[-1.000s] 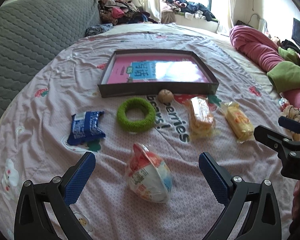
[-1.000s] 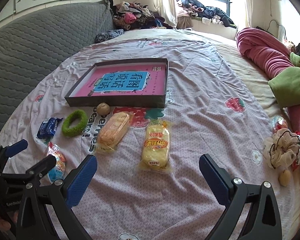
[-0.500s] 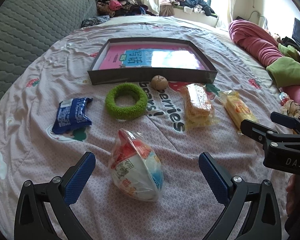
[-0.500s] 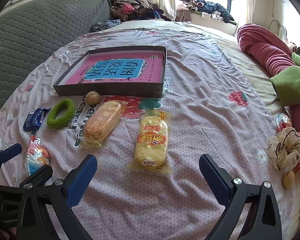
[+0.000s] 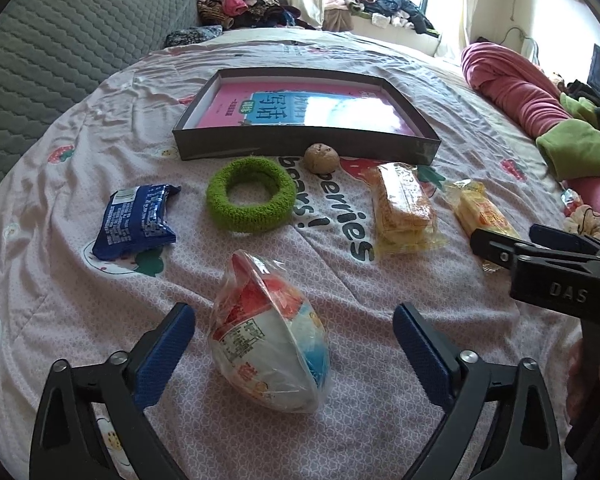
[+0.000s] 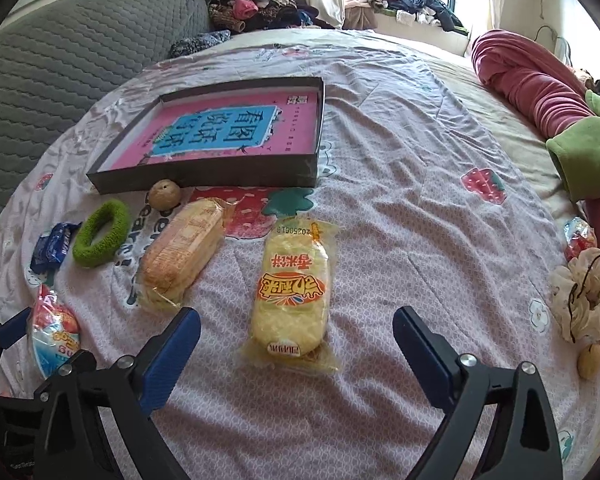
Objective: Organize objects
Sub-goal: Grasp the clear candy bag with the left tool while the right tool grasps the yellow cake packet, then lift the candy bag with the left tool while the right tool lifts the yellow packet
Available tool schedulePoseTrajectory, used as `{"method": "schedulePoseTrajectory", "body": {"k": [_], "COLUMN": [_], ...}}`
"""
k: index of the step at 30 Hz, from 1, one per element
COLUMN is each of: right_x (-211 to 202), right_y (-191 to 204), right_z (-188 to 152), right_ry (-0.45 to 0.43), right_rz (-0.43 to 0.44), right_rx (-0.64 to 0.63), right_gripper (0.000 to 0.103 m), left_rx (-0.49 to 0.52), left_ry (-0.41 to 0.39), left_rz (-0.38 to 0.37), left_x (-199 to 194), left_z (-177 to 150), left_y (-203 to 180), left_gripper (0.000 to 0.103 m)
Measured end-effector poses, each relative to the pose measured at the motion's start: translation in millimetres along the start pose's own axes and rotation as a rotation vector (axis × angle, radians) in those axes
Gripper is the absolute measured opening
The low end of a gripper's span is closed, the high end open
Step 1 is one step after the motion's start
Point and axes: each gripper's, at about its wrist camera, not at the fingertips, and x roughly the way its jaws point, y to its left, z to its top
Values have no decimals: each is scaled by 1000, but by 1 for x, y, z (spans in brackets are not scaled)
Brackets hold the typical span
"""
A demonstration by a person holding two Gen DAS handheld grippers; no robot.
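On a bed spread with a strawberry-print sheet, the left tongs straddle a wrapped bowl-shaped snack cup lying on its side, jaws just closing but still wide, pads clear of it. The right tongs likewise frame the near end of a yellow rice-cracker packet, closing yet released. Beyond lie an orange cracker pack, a blue wrapped snack, a green fuzzy ring and a small brown ball just beside the dark shallow box, which holds a pink book.
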Motion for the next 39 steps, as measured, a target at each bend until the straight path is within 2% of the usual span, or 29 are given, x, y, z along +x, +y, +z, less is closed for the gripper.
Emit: {"method": "schedulePoseTrajectory", "body": {"k": [4,8,10,14,17,25,39], "right_x": [9,17,20,24,25,24,13], "right_y": [2,4,5,5,6,12,14], "right_z": [3,4,5,5,5,5,-3], "right_ry": [20,39,47,59,57,50,42], "right_rz": [4,-2,-3,-6,-8,-5,31], "right_rx": [0,4,7,10,5,-12,-1], "right_gripper": [93,86,81,73,67,43,41], "left_rx": [20,14,16,16,28,58,51], "left_ry": [9,29,42,47,41,27,19], "left_rz": [-2,1,1,-7,-15,-27,-25], "left_x": [2,5,8,9,7,2,1], "left_z": [-2,-3,-3,-4,-4,-5,1], "left_y": [-3,-2,-1,0,-1,-9,-2], "left_gripper": [93,77,74,56,56,55,55]}}
